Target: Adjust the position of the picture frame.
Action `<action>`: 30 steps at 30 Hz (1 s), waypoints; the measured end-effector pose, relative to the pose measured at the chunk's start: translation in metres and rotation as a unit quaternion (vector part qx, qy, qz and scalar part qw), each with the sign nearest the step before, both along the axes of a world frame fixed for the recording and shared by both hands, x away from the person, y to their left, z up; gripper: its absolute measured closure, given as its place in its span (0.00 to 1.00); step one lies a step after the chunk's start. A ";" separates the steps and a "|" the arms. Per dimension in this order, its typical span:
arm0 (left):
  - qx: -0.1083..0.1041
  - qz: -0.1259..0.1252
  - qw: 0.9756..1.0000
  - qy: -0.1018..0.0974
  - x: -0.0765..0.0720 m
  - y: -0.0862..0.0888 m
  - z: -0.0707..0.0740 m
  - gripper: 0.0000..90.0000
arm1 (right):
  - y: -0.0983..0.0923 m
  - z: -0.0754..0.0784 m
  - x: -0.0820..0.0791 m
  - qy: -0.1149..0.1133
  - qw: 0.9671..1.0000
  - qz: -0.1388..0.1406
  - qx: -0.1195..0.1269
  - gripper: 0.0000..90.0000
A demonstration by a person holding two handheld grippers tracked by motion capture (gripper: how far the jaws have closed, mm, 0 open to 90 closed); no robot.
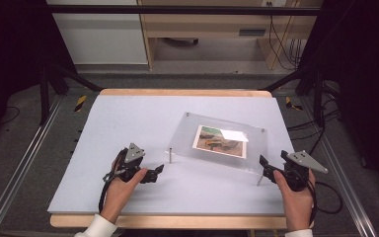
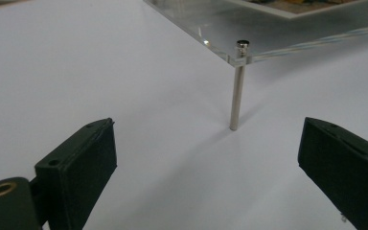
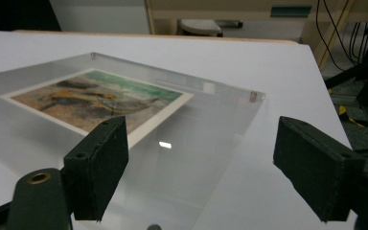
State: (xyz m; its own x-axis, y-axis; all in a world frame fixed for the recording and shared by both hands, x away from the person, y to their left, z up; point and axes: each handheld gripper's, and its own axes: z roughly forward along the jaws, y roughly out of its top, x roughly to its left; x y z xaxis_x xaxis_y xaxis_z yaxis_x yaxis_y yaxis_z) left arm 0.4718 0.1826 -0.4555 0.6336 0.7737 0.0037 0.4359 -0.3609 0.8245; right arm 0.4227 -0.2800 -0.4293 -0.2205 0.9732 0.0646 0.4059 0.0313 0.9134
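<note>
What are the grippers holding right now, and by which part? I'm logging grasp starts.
Nothing is held. The left gripper and right gripper are open beside the acrylic frame's near corners, not touching it.

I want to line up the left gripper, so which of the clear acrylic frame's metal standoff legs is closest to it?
The near-left metal leg, at the clear acrylic frame's corner beside the left gripper. It stands right ahead of those open jaws; the other near leg is by the right gripper.

Picture inside the clear frame too small to make out, frame cut off by the top edge in the left gripper view, its near-right post cropped at the bottom edge.
</note>
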 end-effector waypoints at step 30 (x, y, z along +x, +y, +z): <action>-0.058 0.061 0.996 -0.031 0.004 0.038 0.023 0.09 | -0.009 0.000 -0.033 -0.006 1.000 -0.008 0.002 0.28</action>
State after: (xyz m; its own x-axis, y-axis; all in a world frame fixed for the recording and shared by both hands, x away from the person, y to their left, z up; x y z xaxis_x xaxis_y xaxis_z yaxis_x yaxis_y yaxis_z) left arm 0.4754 0.2206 -0.4322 0.5369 0.8419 -0.0541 0.4182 -0.2098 0.8838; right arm 0.3892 -0.2890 -0.4293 -0.2059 0.9764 0.0652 0.3953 0.0220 0.9183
